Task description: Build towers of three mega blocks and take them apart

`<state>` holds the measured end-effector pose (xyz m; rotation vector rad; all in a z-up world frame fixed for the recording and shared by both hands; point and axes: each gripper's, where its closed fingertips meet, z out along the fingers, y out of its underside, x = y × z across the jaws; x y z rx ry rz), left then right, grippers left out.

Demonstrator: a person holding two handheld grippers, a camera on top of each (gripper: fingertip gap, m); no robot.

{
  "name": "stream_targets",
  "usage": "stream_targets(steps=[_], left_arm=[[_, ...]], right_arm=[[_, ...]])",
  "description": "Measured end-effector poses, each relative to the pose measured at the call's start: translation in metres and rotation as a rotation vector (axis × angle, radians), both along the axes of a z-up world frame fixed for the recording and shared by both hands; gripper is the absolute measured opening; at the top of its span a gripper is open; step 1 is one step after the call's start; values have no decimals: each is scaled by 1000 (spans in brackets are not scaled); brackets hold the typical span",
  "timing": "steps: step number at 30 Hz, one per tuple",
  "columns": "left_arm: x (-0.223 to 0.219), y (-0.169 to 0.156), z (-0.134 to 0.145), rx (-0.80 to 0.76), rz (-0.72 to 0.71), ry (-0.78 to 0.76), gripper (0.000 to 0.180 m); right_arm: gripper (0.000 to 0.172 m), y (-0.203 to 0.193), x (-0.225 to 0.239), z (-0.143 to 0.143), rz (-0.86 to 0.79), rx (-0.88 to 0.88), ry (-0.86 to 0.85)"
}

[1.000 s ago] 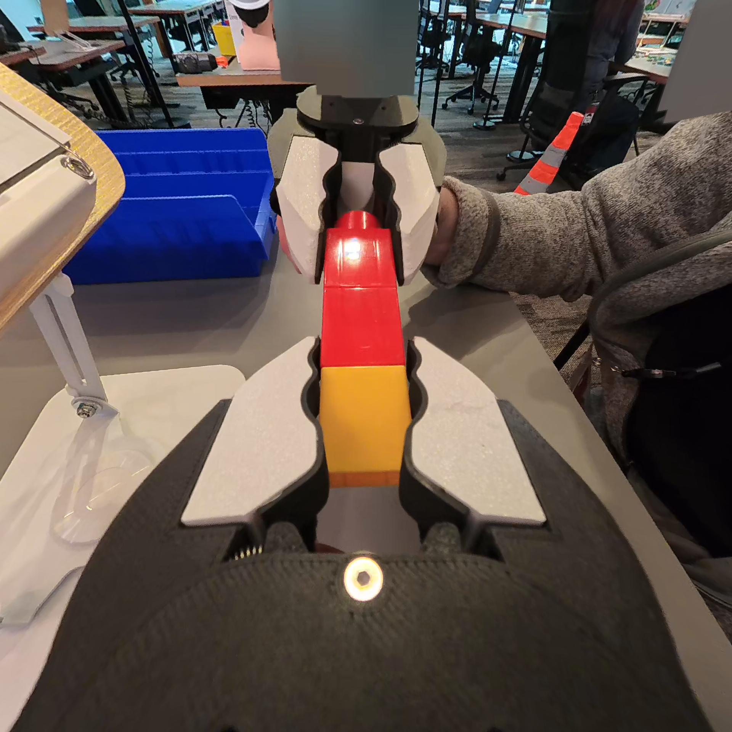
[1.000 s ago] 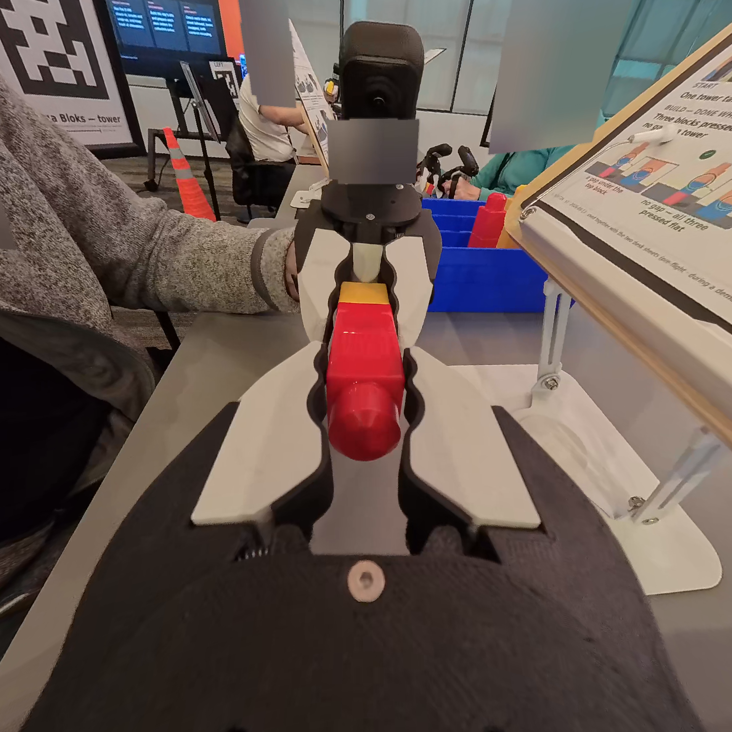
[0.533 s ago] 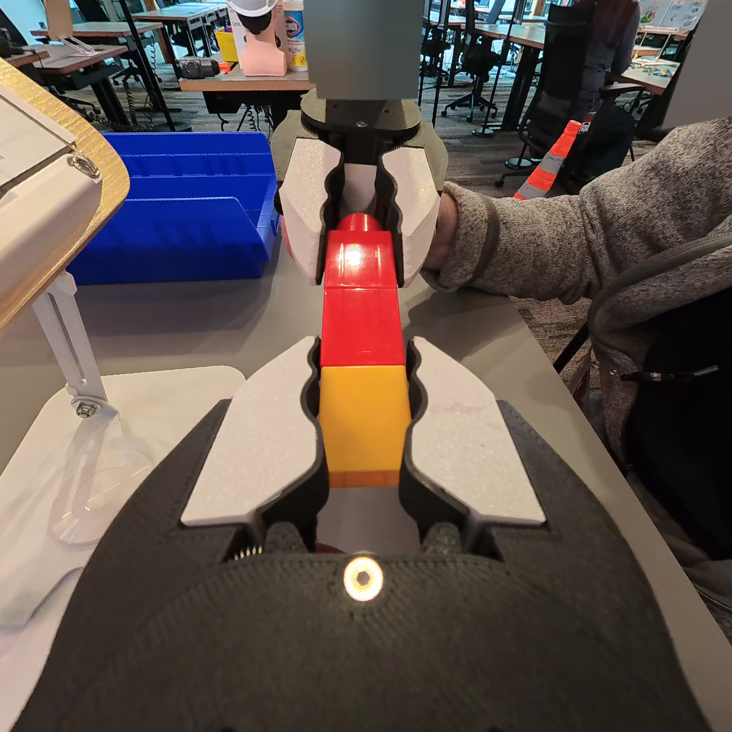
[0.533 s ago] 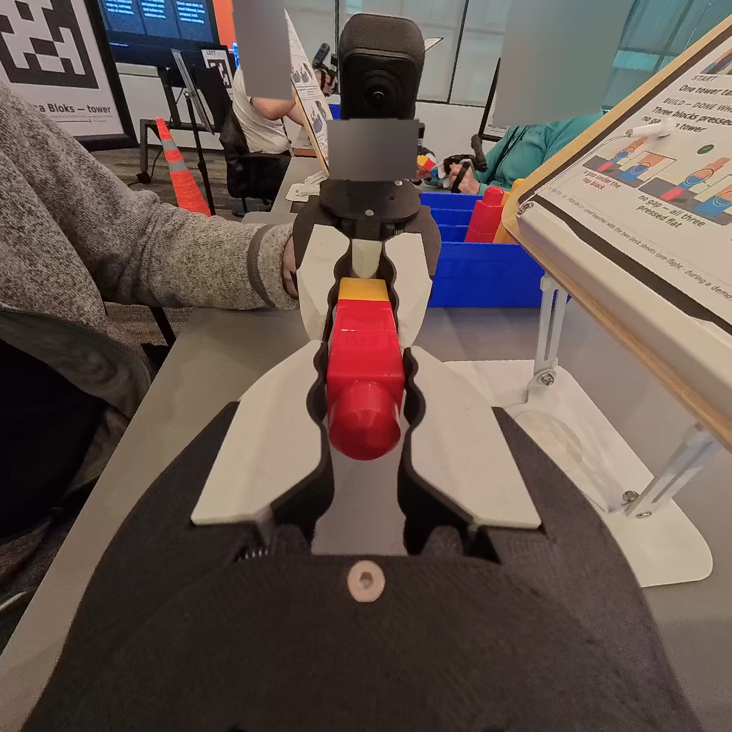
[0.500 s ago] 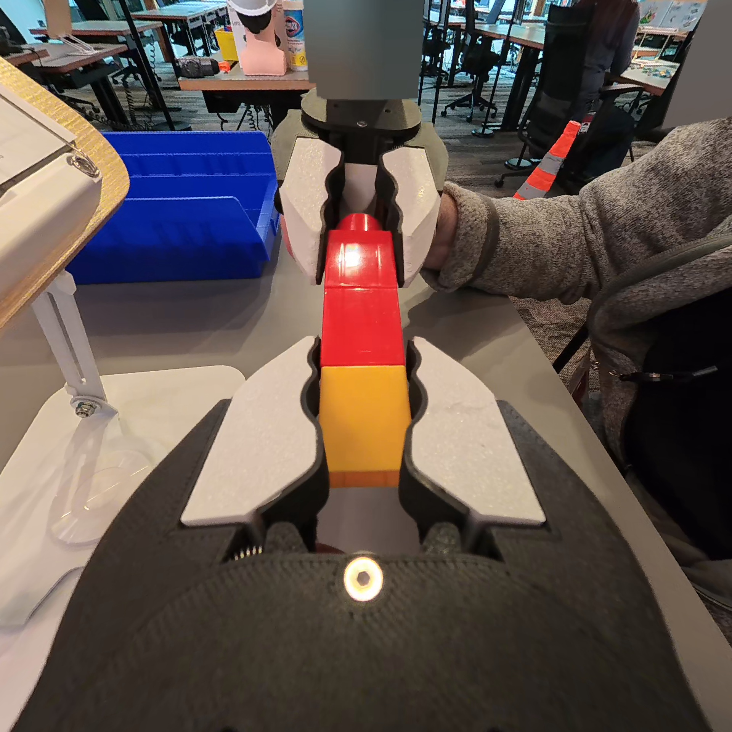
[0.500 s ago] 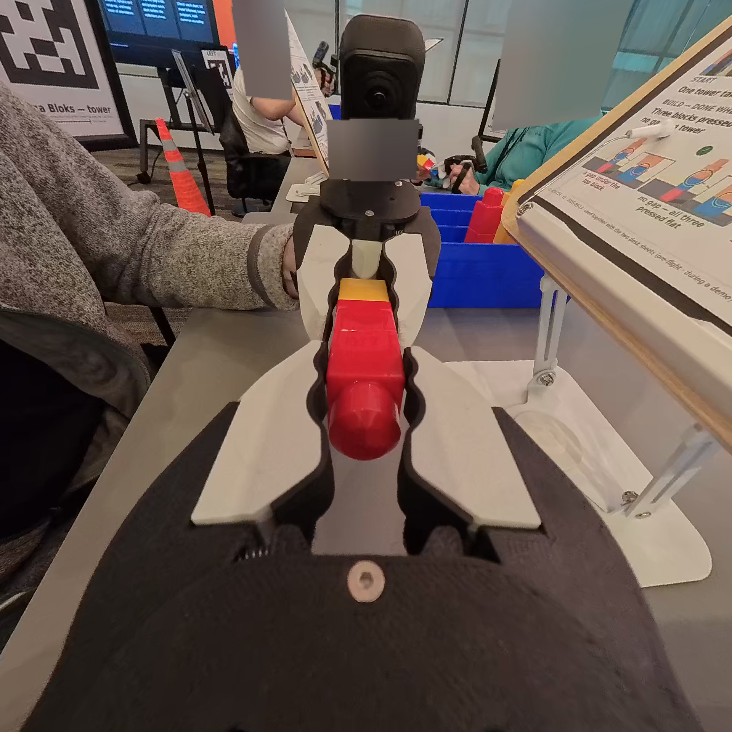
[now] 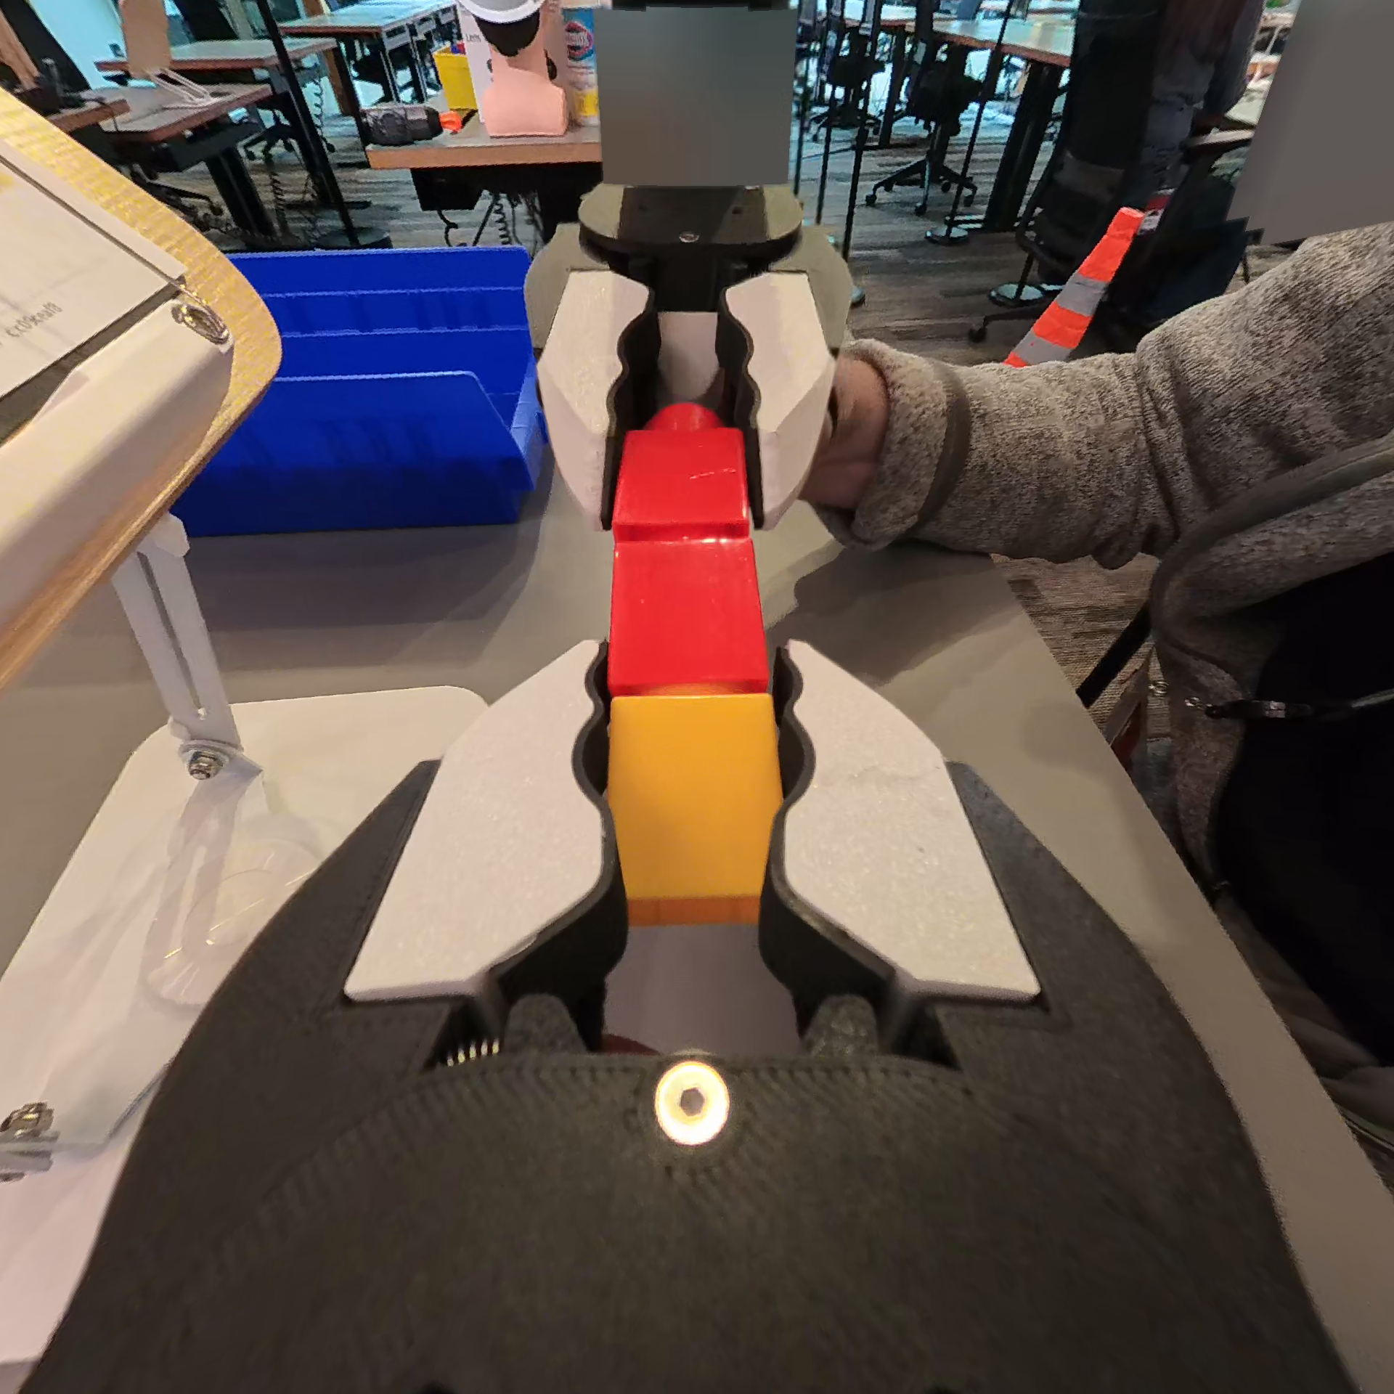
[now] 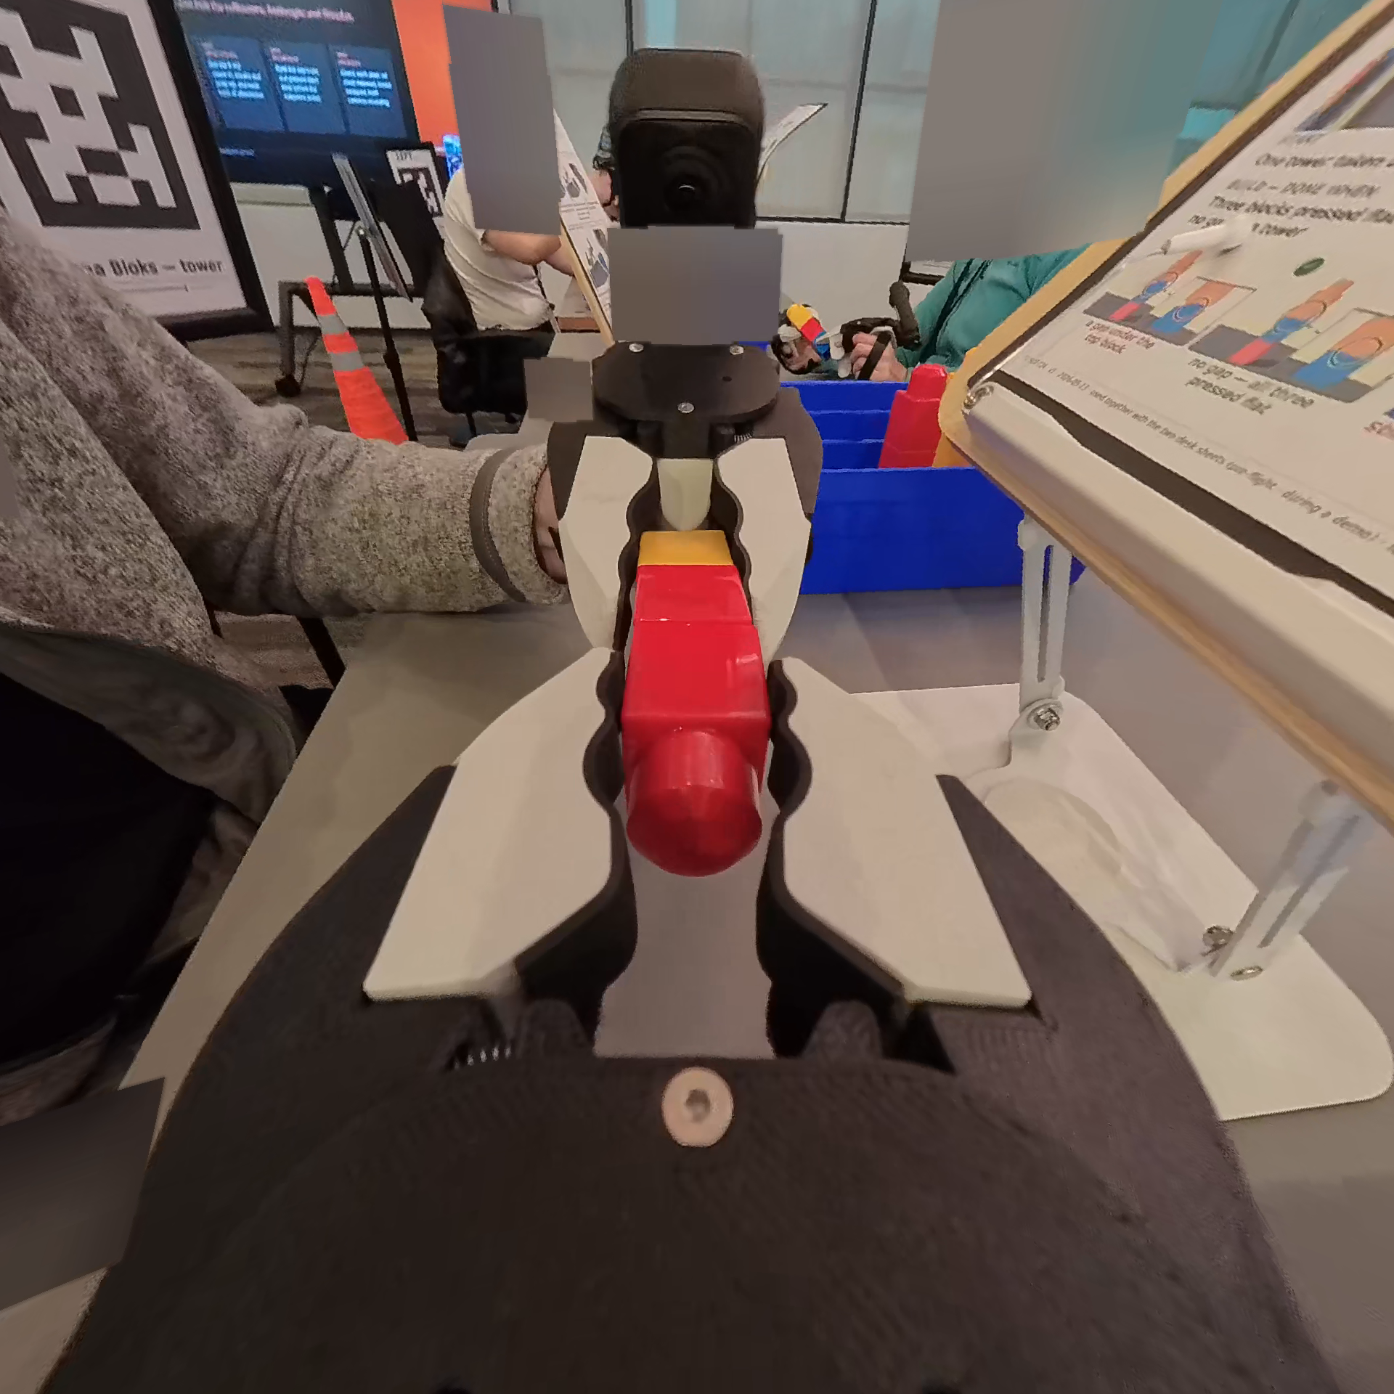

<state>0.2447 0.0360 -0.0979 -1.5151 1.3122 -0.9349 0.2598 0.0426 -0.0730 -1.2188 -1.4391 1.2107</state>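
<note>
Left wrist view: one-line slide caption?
Left gripper clamps yellow block, right gripper the far red block of a three-block tower.

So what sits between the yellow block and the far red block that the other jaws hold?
A second red block, spanning the stretch between the yellow block and the far red block; the left wrist view shows it best.

Each pair of tongs (image 7: 690, 664) has a black textured body, white finger covers (image 7: 513, 822) edged with wavy black pads, and a central hex screw (image 7: 692, 1103). A small black camera (image 8: 683, 143) tops the left tongs (image 8: 683, 558). The person wears a grey fleece sleeve (image 7: 1056, 445) with a darker cuff band.
</note>
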Motion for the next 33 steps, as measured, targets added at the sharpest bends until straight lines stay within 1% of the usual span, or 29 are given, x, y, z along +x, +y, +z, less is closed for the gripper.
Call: stream_targets(steps=[3, 7, 10, 12, 16, 26, 33], left_arm=[[-1, 1, 0, 9, 8, 5, 40], [-4, 2, 1, 4, 12, 2, 40], [-12, 5, 7, -17, 20, -44, 40], [-12, 6, 5, 5, 29, -22, 40], [-9, 5, 3, 7, 25, -14, 40], [-16, 9, 6, -5, 38, -49, 40], [-12, 9, 7, -11, 33, -66, 40]], right_arm=[[37, 2, 0, -2, -1, -31, -5], [37, 3, 3, 1, -6, -18, 3], [37, 6, 10, 9, -18, -10, 42], [37, 6, 10, 6, -29, 22, 20], [37, 5, 8, 3, -19, 14, 12], [37, 15, 34, 25, -71, 24, 81], [37, 10, 27, 19, -50, 36, 59]])
